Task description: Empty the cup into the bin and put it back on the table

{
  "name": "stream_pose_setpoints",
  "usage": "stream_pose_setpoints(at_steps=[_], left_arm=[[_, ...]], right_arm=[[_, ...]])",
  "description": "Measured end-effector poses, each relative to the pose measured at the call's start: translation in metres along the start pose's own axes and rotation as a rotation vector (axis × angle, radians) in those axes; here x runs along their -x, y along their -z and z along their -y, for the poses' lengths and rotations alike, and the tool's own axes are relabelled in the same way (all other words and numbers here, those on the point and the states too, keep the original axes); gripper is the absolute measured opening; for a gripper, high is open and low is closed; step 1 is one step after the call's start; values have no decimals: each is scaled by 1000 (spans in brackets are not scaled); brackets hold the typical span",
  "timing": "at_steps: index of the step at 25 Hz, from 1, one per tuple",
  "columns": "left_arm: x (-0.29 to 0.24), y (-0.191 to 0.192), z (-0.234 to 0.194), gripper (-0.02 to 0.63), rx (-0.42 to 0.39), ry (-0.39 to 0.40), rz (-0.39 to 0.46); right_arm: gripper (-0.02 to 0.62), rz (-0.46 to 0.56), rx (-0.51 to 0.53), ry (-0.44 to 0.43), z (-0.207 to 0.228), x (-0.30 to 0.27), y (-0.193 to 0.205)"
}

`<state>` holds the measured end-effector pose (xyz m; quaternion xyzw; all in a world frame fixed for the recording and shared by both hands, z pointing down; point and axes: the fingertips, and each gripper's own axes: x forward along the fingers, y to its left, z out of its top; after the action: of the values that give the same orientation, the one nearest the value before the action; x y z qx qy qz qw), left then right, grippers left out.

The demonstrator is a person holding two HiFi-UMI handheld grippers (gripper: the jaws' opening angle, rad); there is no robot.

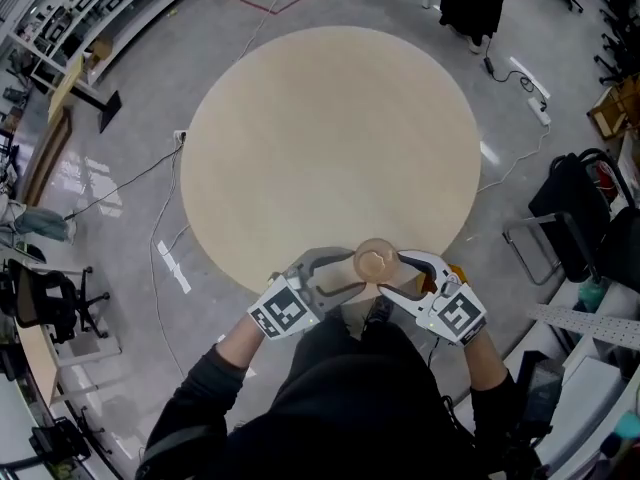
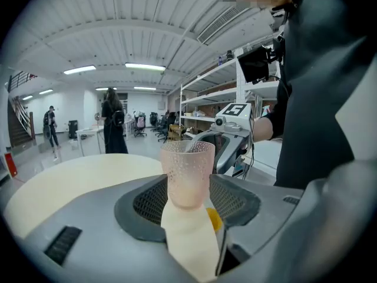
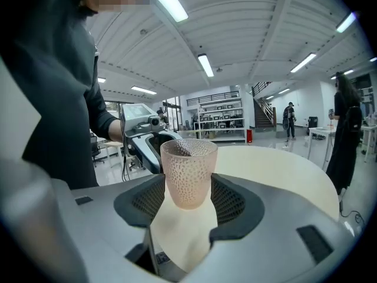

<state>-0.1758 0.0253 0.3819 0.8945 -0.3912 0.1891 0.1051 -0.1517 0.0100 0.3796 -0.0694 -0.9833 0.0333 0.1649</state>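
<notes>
Standing upright (mouth up), cup (image 1: pixel 375 261) between hand-held grippers (image 1: pixel 347 271) (image 1: pixel 402 273), table (image 1: pixel 320 138) edge.

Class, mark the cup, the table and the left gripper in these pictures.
cup (image 3: pixel 188 173): right gripper view, on its dimpled side wall.
table (image 1: pixel 330 138): head view, on its bare top.
left gripper (image 1: pixel 350 271): head view, midway between its fingertips.

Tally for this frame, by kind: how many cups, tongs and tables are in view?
Cup: 1
Tongs: 2, the left tongs and the right tongs
Table: 1
Total: 4
</notes>
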Motion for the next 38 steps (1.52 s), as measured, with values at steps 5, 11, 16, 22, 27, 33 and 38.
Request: stream_pose_setpoints(at_steps=[5,11,16,22,27,33,38], left_arm=[[-15,-35,19,225,1,94,94],[-15,-70,36,225,23,239,204],[-12,-81,47,225,80,361,260],[-23,-82,67,225,137,478,264],[-38,-77,89,225,166,568,257],[-76,-81,125,225,209,620,228],[-119,-86,154,225,282,598,192]], right_arm=[[238,59,-46,121,-1,43,-16],[238,196,-163,251,-9,78,-34],[238,296,-254,355,-21,93,-38],[238,366,-338,492,-33,112,-26],[238,442,-419,598,-47,135,-9],[238,550,-508,672,-54,181,20],[236,612,-591,679,-49,227,51]])
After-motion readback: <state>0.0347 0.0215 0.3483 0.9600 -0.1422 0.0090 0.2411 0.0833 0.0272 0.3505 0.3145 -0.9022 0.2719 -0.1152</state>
